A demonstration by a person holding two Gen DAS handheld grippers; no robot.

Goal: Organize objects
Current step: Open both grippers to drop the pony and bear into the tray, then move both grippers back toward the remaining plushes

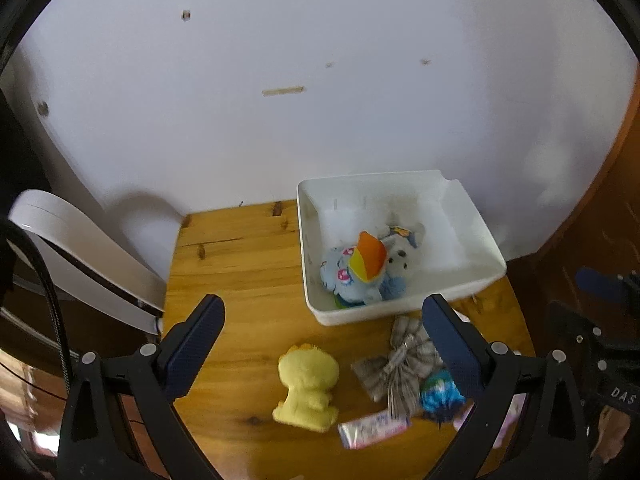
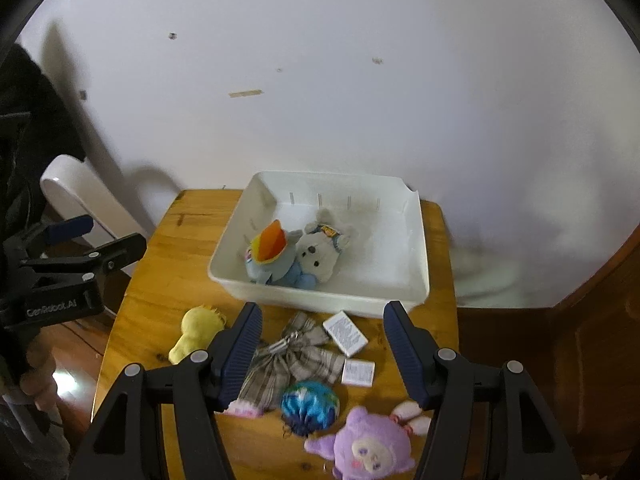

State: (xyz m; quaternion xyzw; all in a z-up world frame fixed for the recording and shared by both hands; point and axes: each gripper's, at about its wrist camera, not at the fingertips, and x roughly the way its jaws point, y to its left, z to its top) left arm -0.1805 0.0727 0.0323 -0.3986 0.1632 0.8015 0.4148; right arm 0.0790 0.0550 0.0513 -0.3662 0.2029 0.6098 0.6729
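Note:
A white bin (image 1: 476, 236) (image 2: 416, 248) stands at the back of the wooden table (image 1: 240, 264) (image 2: 168, 264). In it lie a blue plush with an orange and rainbow mane (image 1: 360, 268) (image 2: 272, 252) and a grey plush (image 2: 320, 256). In front of the bin lie a yellow duck plush (image 1: 306, 384) (image 2: 196, 332), a grey plaid bow (image 1: 404, 364) (image 2: 288, 356), a blue ball (image 2: 310, 404) (image 1: 438, 394), a purple plush (image 2: 368, 448) and a pink packet (image 1: 372, 428). My left gripper (image 1: 320, 320) is open above the duck. My right gripper (image 2: 322, 320) is open above the bow.
Two small white boxes (image 2: 345, 333) (image 2: 358, 372) lie beside the bow. A white curved chair back (image 1: 80, 248) (image 2: 84, 196) stands left of the table. A white wall rises behind. The left gripper's body (image 2: 60, 280) shows at the left of the right wrist view.

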